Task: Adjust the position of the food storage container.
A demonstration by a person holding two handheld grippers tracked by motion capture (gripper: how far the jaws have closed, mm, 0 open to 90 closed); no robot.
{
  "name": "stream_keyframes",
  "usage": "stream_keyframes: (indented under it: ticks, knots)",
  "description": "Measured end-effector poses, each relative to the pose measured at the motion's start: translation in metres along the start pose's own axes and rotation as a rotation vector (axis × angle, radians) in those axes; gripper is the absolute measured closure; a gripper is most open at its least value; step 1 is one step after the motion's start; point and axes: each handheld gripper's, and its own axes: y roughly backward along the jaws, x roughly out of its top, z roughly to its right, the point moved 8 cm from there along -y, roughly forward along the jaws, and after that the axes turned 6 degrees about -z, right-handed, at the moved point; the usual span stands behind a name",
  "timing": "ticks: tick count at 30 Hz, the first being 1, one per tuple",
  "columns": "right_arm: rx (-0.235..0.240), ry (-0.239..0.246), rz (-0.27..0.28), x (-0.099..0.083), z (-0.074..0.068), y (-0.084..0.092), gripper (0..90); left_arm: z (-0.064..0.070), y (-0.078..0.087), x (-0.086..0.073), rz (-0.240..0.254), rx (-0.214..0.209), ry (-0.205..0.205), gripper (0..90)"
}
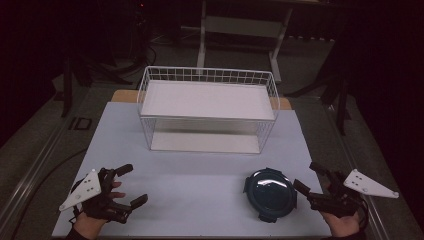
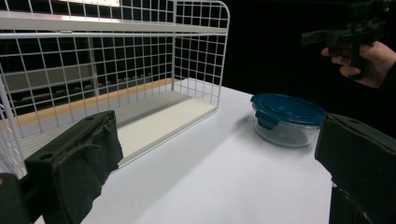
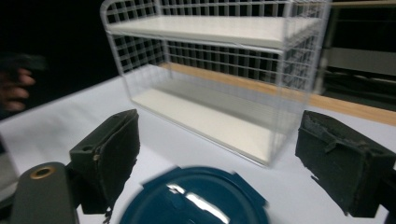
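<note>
Round glass container with a blue clip lid (image 1: 270, 194) is sitting on the table's near right. Left gripper (image 1: 129, 185) is waiting wide and empty; right gripper (image 1: 310, 176), jaws wide, is approaching it, probably needing to straddle the lid before closing.

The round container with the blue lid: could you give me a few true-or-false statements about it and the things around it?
1. The round container sits on the table, in front of the wire rack. True.
2. Its blue lid is off and lies beside it. False: the lid is on the container.
3. The right hand-held gripper is clamped on the container. False: its jaws stand open, close beside the container and not gripping it.
4. The left hand-held gripper is open and holds nothing. True.
5. The rack's upper shelf carries a stack of plates. False: it is bare.
</note>
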Motion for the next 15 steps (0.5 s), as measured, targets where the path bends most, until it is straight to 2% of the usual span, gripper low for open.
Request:
stream_keyframes:
  ticks: [2,4,5,6,8,9,12,15]
  knots:
    - [-0.014,0.012,-0.034,-0.009,0.004,0.001,22.2,0.0,-0.001,0.0,0.0,-0.002,0.0,0.5]
    - [-0.016,-0.007,-0.057,-0.02,0.008,0.002,29.7,0.001,-0.001,0.0,0.001,-0.004,0.001,0.5]
    - [-0.016,-0.007,-0.057,-0.02,0.008,0.002,29.7,0.001,-0.001,0.0,0.001,-0.004,0.001,0.5]
    - [-0.011,-0.022,-0.08,-0.032,0.012,0.003,37.9,0.001,-0.002,0.0,-0.003,-0.004,-0.001,0.5]
    - [-0.011,-0.028,-0.107,-0.044,0.013,0.003,46.3,0.001,-0.002,0.0,-0.003,-0.005,0.0,0.5]
    - [-0.026,-0.025,-0.116,-0.05,0.014,0.003,48.9,0.001,-0.003,0.0,-0.005,-0.007,-0.005,0.5]
    - [-0.028,-0.035,-0.157,-0.067,0.017,0.003,59.0,0.001,-0.003,-0.001,-0.007,-0.01,-0.004,0.5]
    - [-0.037,-0.022,-0.205,-0.081,0.02,0.003,68.3,0.002,-0.004,-0.001,-0.008,-0.011,-0.005,0.5]
